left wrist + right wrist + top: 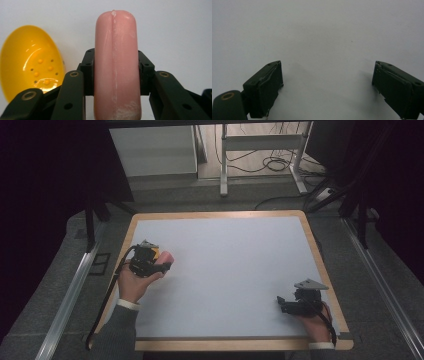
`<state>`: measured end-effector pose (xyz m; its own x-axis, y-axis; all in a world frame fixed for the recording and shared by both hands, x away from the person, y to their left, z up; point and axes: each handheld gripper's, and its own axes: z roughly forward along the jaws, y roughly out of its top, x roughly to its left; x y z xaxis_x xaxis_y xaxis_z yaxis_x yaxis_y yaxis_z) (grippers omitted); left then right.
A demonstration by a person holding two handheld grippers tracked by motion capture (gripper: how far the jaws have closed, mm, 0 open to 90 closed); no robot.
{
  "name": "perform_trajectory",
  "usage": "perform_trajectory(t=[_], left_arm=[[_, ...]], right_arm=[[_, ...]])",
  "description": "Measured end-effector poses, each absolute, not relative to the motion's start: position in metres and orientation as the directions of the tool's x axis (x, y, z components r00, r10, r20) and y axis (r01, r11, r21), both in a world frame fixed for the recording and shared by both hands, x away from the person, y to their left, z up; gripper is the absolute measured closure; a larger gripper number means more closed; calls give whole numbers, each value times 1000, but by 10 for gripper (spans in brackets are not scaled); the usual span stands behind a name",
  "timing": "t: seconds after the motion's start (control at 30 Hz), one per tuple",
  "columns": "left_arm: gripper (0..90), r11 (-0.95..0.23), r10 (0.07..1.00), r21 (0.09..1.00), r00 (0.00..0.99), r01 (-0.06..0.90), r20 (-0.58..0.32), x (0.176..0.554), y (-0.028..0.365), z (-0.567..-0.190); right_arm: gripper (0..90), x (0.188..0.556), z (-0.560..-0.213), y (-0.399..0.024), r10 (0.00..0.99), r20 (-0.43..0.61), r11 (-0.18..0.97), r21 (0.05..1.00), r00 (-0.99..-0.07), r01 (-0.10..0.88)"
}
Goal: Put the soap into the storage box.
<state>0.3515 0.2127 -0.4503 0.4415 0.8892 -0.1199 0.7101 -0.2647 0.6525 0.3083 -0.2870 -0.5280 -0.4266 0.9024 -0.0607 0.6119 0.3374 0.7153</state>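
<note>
My left gripper (116,72) is shut on a pink sausage-shaped toy (116,60), whose rounded end sticks out past the jaws. In the high view the same pink toy (167,257) pokes out of the left gripper (162,265) at the table's left side. A yellow spoon-like bowl (28,60) with small bumps and holes lies just beside the jaws; its yellow bowl (155,253) peeks out behind the gripper. At the front right, my right gripper (281,302) rests low over the white surface, open, with nothing between the jaws (327,87).
The white mat (225,270) covers a wooden-edged table (320,255). Beyond the far edge stand a white cabinet (155,150), a metal frame (260,145) and floor cables (275,165). Metal rails (380,280) run along both sides.
</note>
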Motion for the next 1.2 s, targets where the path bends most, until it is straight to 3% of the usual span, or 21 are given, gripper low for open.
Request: perform_trajectory(t=[1.2], left_arm=[[601, -132, 951, 639, 278, 758, -132, 379, 266, -461]], right_arm=[[94, 308, -528, -286, 902, -60, 338, 715, -428, 612]])
